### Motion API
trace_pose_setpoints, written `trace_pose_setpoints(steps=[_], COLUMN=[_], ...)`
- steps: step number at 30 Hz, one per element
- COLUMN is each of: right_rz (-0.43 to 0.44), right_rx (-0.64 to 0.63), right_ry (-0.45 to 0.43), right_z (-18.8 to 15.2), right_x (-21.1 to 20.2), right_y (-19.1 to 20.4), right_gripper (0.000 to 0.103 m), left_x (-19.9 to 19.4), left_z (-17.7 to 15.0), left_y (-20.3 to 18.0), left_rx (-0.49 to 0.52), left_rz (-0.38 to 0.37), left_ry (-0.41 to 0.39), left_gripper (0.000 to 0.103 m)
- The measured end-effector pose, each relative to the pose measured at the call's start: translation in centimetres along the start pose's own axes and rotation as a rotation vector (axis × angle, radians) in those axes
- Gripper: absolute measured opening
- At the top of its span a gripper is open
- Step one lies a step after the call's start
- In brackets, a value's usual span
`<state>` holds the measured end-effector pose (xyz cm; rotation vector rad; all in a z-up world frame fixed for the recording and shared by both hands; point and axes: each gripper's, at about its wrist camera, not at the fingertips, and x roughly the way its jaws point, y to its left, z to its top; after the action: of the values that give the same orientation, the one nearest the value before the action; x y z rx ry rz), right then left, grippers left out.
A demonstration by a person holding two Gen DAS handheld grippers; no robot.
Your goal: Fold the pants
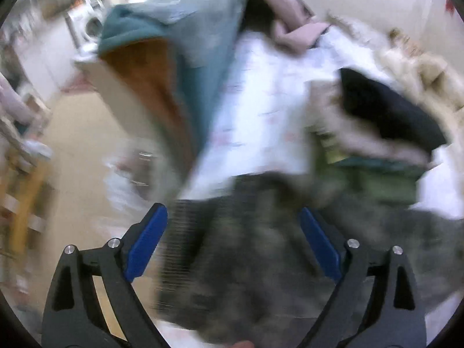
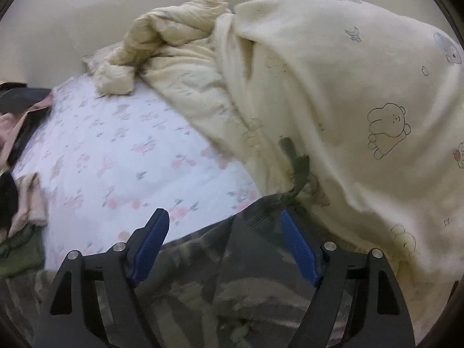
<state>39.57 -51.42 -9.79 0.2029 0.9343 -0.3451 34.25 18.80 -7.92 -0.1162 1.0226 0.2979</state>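
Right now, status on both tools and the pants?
Left tool open, right tool open, both over camo pants. Pants unfolded on floral sheet. Cream duvet crowding the right edge.

The right gripper is hanging over the bed with its jaws spread wide, blue pads well apart. Camouflage pants are lying beneath and between the fingers, nothing clamped on them. A dark drawstring is trailing from the pants' edge up against the cream quilt, which is bunching high on the right, printed with little bears. The floral sheet is stretching across the middle, bare and pale. Along the left edge, a pink garment, something black and a green cloth are crowding together. Behind it all, a plain wall is filling the top.
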Motion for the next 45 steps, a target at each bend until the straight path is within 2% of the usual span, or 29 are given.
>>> trace_pose_setpoints(steps=[1, 4, 6, 10, 11, 13, 14, 15, 17, 19, 21, 23, 25, 27, 30, 31, 33, 34, 36, 38, 41, 42, 45], right_rz=[0.040, 0.138, 0.156, 0.067, 0.024, 0.009, -0.046, -0.116, -0.163, -0.093, -0.041, -0.004, 0.044, 0.074, 0.103, 0.111, 0.109, 0.110, 0.097, 0.067, 0.019, 0.044, 0.078], right_rx=[-0.025, -0.133, -0.201, -0.277, -0.264, -0.178, -0.145, -0.118, -0.075, -0.016, 0.009, 0.038, 0.085, 0.129, 0.195, 0.212, 0.236, 0.249, 0.304, 0.372, 0.549, 0.634, 0.724], right_ry=[0.013, 0.084, 0.135, 0.235, 0.255, 0.248, 0.239, 0.225, 0.234, 0.254, 0.225, 0.180, 0.152, 0.140, 0.130, 0.128, 0.133, 0.128, 0.088, 0.072, 0.091, 0.111, 0.105], right_z=[-0.7, -3.7, -6.2, -10.9, -11.6, -11.7, -11.4, -11.0, -10.5, -10.4, -10.6, -11.1, -11.7, -12.5, -14.5, -15.0, -15.8, -16.0, -16.8, -17.7, -19.8, -20.7, -22.0], right_x=[-0.2, 0.5, 1.8, 5.6, 6.6, 7.0, 7.0, 6.8, 6.6, 5.9, 4.2, 2.3, 0.5, -0.8, -2.5, -3.0, -3.8, -4.0, -5.1, -5.4, -5.2, -4.6, -3.8], right_y=[0.9, 4.3, 6.5, 8.2, 7.3, 5.0, 3.7, 2.2, 0.2, -1.4, -2.0, -2.1, -2.1, -2.1, -2.3, -2.4, -3.0, -3.6, -5.4, -8.2, -13.3, -15.2, -17.6], right_gripper=[0.081, 0.081, 0.081, 0.079, 0.080, 0.083, 0.083, 0.083, 0.083, 0.083, 0.083, 0.084, 0.084, 0.084, 0.084, 0.084, 0.084, 0.084, 0.085, 0.085, 0.085, 0.085, 0.085], left_x=[1.0, 5.1, 6.9, 7.7, 7.7, 7.2, 7.0, 6.9, 6.5, 5.3, 4.2, 3.2, 2.8, 4.1, 7.7, 8.1, 7.9, 7.5, 6.3, 5.2, 4.3, 3.9, 1.9], left_z=[-0.3, -2.7, -4.1, -5.8, -6.1, -6.7, -7.2, -7.5, -7.6, -8.0, -8.4, -8.7, -9.3, -10.2, -12.0, -12.3, -11.9, -11.4, -10.2, -9.8, -9.7, -9.5, -8.9], left_y=[0.4, 1.0, 0.9, 2.7, 3.0, 3.8, 4.3, 5.1, 6.4, 7.8, 8.6, 8.4, 7.8, 7.8, 8.7, 9.0, 8.9, 8.7, 7.7, 7.2, 6.5, 6.3, 5.7], left_rx=[0.007, 0.002, 0.027, -0.025, -0.016, 0.010, 0.020, 0.012, -0.037, -0.139, -0.222, -0.247, -0.252, -0.280, -0.398, -0.423, -0.453, -0.427, -0.356, -0.332, -0.297, -0.273, -0.230], left_rz=[0.023, 0.008, 0.082, 0.072, 0.067, 0.067, 0.067, 0.056, 0.023, -0.045, -0.126, -0.166, -0.147, -0.110, -0.137, -0.154, -0.225, -0.243, -0.233, -0.215, -0.193, -0.182, -0.170], left_ry=[0.031, 0.185, 0.216, 0.224, 0.227, 0.214, 0.220, 0.232, 0.250, 0.252, 0.234, 0.219, 0.211, 0.265, 0.374, 0.378, 0.314, 0.272, 0.193, 0.143, 0.132, 0.125, 0.082], left_gripper=[0.091, 0.091, 0.093, 0.093, 0.093, 0.093, 0.094, 0.094, 0.094, 0.093, 0.092, 0.093, 0.098, 0.098, 0.098, 0.098, 0.087, 0.074, 0.065, 0.045, 0.031, 0.029, 0.024])
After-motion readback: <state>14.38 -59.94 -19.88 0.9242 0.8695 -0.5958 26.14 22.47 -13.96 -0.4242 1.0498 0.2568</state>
